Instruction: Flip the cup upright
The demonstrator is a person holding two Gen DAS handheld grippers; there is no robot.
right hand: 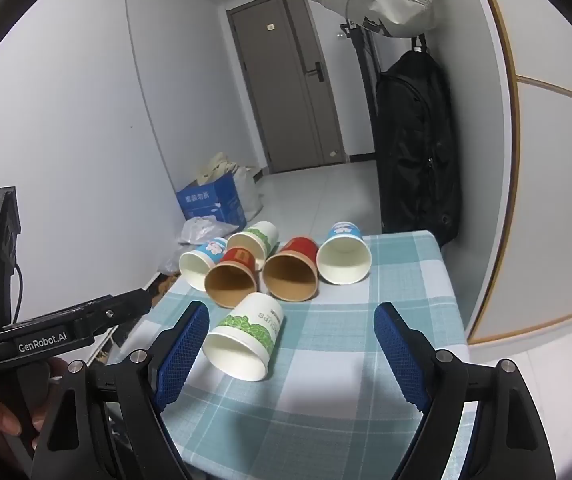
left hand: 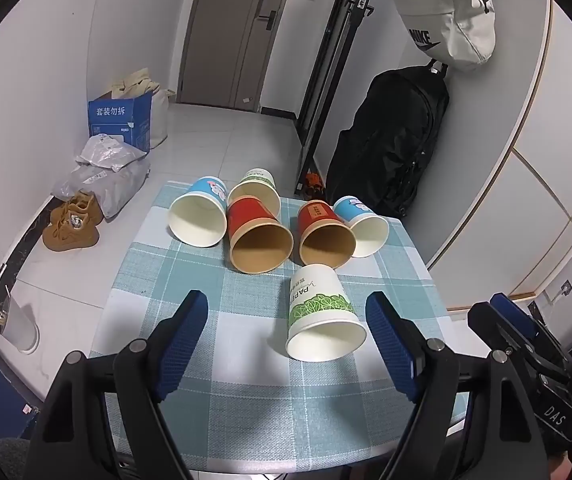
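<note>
Several paper cups lie on their sides on a blue-checked tablecloth, mouths facing me. The nearest is a white cup with green leaves, also in the right wrist view. Behind it lie two red cups, two blue cups and another green-leaf cup. My left gripper is open and empty, just in front of the nearest cup. My right gripper is open and empty, with that cup by its left finger.
The table's right edge runs close to a black backpack and a white wall panel. On the floor at left are brown shoes, plastic bags and a blue box. The left gripper's body shows in the right wrist view.
</note>
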